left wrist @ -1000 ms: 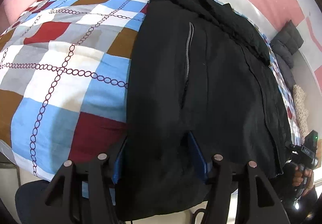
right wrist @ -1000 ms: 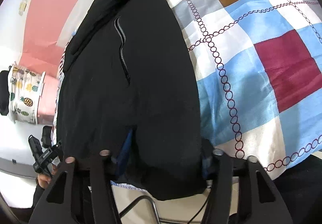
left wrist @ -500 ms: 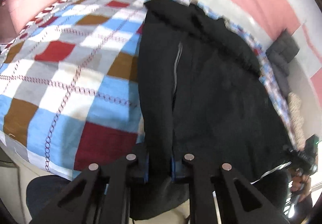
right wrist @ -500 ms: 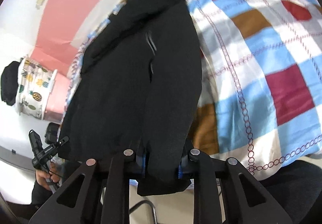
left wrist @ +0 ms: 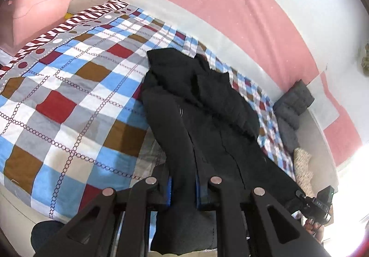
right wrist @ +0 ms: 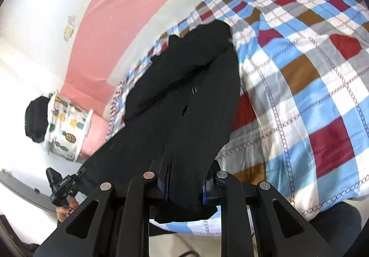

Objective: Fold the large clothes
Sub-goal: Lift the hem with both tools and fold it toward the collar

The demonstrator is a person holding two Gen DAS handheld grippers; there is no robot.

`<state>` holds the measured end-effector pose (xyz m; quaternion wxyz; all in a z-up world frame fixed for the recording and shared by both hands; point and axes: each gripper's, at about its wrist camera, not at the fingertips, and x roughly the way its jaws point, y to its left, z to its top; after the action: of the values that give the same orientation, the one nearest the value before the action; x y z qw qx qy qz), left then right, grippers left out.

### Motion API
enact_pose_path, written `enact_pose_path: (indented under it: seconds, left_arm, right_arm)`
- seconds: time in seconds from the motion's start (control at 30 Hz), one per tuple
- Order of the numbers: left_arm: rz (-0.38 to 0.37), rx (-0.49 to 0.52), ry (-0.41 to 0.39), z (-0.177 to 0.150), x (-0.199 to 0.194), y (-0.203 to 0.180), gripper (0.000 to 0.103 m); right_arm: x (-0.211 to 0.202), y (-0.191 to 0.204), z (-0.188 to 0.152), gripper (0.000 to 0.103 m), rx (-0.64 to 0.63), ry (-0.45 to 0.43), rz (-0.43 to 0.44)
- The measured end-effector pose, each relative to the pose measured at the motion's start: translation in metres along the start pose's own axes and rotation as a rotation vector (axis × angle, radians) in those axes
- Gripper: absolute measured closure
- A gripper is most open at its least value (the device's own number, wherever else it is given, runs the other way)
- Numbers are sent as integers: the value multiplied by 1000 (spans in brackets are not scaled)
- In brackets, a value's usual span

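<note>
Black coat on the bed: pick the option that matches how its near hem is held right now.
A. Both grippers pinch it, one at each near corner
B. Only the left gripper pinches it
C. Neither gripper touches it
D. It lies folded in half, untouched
A: the left gripper and the right gripper each have black coat fabric clamped between their blue pads, hem raised off the checked quilt.

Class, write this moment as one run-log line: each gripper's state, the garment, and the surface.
left gripper: shut on black coat hem | right gripper: shut on black coat hem | coat: near end raised | surface: checked quilt
</note>
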<state>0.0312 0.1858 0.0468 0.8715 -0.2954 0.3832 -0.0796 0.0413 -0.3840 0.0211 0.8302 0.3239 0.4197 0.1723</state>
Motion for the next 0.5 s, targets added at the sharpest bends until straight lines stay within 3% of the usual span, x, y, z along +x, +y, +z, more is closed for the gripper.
enact_pose_path:
  seconds: [0.2,0.5]
  left_arm:
    - [-36,-24,-54,31,-2,-7,89]
    - [-87,7,-138,105,13,-38,89]
  right_arm:
    - [-11,13,29,84,-12,-59,55]
    - [-5,44,107,84,-63,-143,90]
